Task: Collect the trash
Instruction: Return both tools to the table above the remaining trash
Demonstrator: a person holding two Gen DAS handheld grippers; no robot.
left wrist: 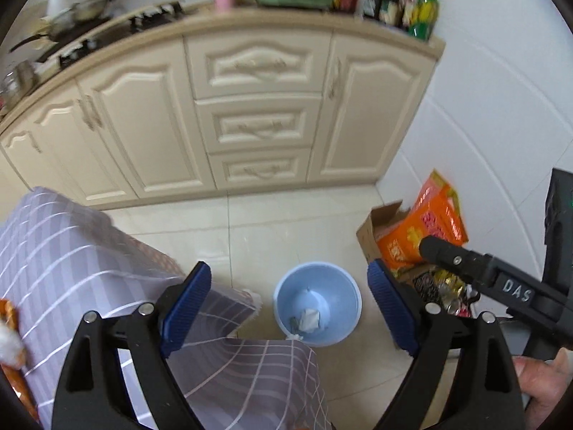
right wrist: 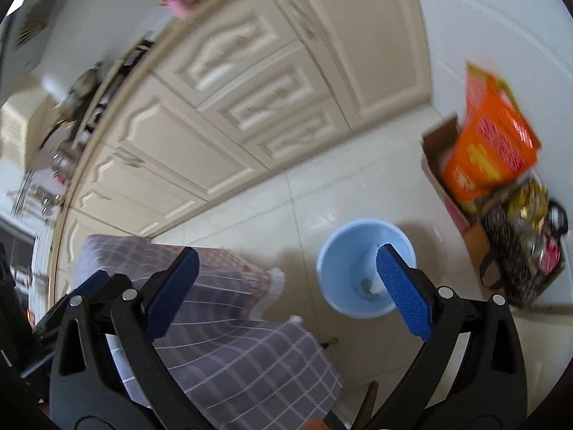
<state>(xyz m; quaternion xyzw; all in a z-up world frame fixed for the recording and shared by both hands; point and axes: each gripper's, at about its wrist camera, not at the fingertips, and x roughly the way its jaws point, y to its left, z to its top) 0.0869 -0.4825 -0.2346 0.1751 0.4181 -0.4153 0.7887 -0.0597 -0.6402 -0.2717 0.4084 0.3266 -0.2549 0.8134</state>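
Observation:
A light blue bin [left wrist: 317,309] stands on the tiled floor beside the table; it also shows in the right wrist view [right wrist: 365,272]. Crumpled white paper [left wrist: 308,319] lies at its bottom. My left gripper [left wrist: 286,308] is open and empty, high above the bin and the table corner. My right gripper [right wrist: 286,286] is open and empty, also above the bin; its body shows at the right of the left wrist view [left wrist: 501,286]. An orange and white wrapper [left wrist: 9,340] lies on the table at the far left edge.
A grey checked tablecloth [left wrist: 71,268] covers the table at the lower left. Cream kitchen cabinets [left wrist: 250,114] run along the back. A cardboard box with orange packets [left wrist: 422,229] and a basket of cans [right wrist: 526,251] stand by the white wall on the right.

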